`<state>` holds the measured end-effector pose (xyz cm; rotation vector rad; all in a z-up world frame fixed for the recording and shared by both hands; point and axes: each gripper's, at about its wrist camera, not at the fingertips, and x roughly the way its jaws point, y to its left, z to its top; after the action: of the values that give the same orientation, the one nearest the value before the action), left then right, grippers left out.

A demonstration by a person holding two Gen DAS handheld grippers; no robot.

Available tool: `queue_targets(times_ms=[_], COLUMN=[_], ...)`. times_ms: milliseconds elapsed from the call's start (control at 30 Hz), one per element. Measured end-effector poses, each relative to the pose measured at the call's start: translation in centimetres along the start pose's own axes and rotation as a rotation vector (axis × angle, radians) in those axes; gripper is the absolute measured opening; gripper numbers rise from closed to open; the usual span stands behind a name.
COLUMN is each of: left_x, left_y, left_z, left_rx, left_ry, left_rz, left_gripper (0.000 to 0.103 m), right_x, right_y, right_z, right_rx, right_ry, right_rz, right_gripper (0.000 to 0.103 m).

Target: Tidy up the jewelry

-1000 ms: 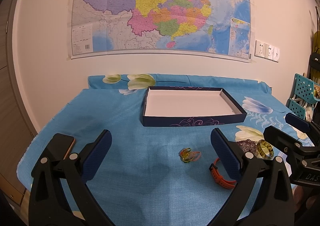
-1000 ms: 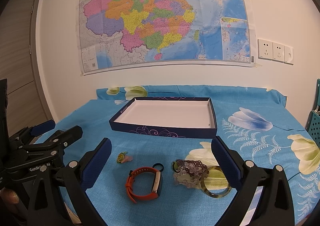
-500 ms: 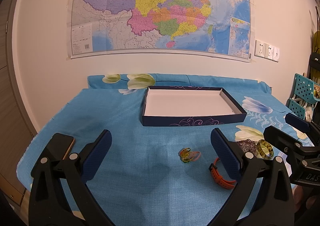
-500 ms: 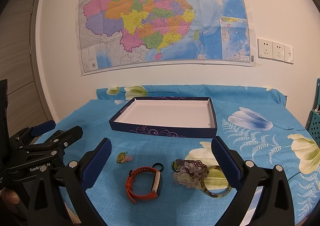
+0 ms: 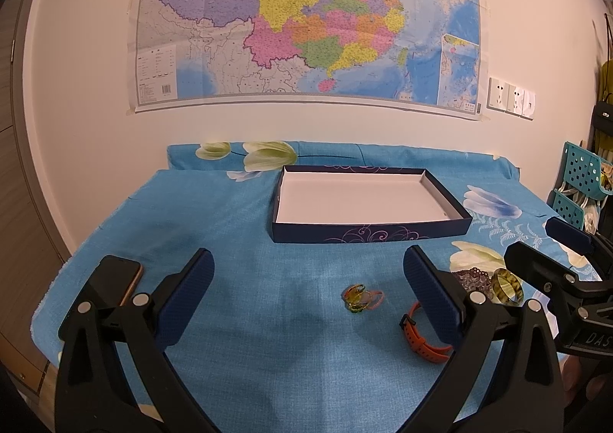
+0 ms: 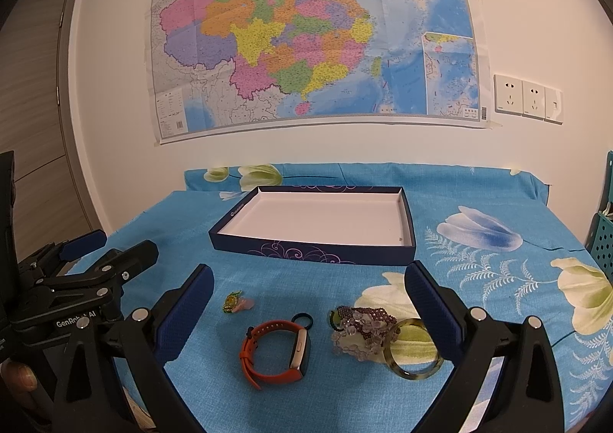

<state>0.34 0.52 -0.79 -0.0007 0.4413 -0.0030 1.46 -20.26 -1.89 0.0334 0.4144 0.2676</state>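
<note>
1. Left tongs hang released, lower centre, above the blue flowered desk.
2. Right tongs are released too, holding nothing.
3. Orange watch, beads and green bangle lie low in the right wrist view.
4. An open box sits mid-frame.

A large multicoloured paper map fills the upper centre of the cream wall, with white wall sockets at right. A grey-brown wooden door stands at far left. A blue floral tablecloth spreads across the lower frame, with teal perforated plastic baskets at right.
</note>
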Motion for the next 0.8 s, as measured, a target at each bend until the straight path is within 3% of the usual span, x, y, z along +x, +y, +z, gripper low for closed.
queue_targets(times_ms=[567, 800], left_x=[0.2, 1.4], left_y=[-1.0, -1.1], left_z=[-0.3, -0.4], left_rx=[0.001, 0.002], left_ry=[0.011, 0.055], left_rz=[-0.009, -0.051], left_gripper=[0.097, 0.097], right_x=[0.0, 0.7], right_y=[0.0, -0.7], right_z=[0.0, -0.1], right_rx=[0.001, 0.001], right_ry=[0.001, 0.022], right_rz=[0.0, -0.016], right_gripper=[0.097, 0.097])
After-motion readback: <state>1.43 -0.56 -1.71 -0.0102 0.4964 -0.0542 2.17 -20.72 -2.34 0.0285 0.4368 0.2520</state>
